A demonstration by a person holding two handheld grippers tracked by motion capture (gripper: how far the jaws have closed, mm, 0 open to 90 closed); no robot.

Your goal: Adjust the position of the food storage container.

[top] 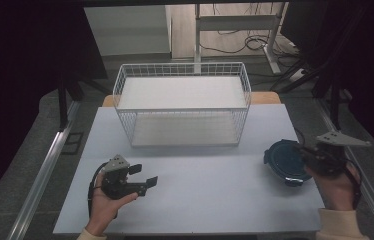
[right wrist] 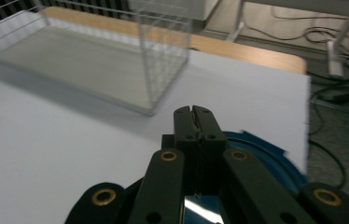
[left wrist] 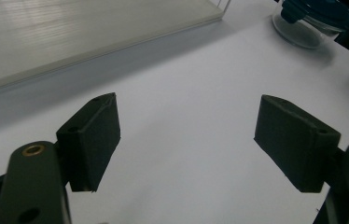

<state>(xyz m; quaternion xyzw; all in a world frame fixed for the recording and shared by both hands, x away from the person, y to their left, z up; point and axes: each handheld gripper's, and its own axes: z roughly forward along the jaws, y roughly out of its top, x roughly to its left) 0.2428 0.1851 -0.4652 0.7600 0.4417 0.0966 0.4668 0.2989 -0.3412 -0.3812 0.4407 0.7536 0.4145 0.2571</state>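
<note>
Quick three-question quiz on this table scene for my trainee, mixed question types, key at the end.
1. True or false: the left hand-held gripper holds something.
2. Which hand-held gripper is over the blue-lidded container? A) left B) right
3. Fill in: the wire basket stands at the table's ____ edge.

Key: 1 false, its jaws stand open over bare table; 2 B; 3 far.

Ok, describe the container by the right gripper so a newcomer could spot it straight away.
Start at the white wire basket at the back of the pale table, then look toward the table's near right edge. There sits a round clear container with a dark blue lid, under the right gripper. It is the one round, blue thing on the table.
</note>
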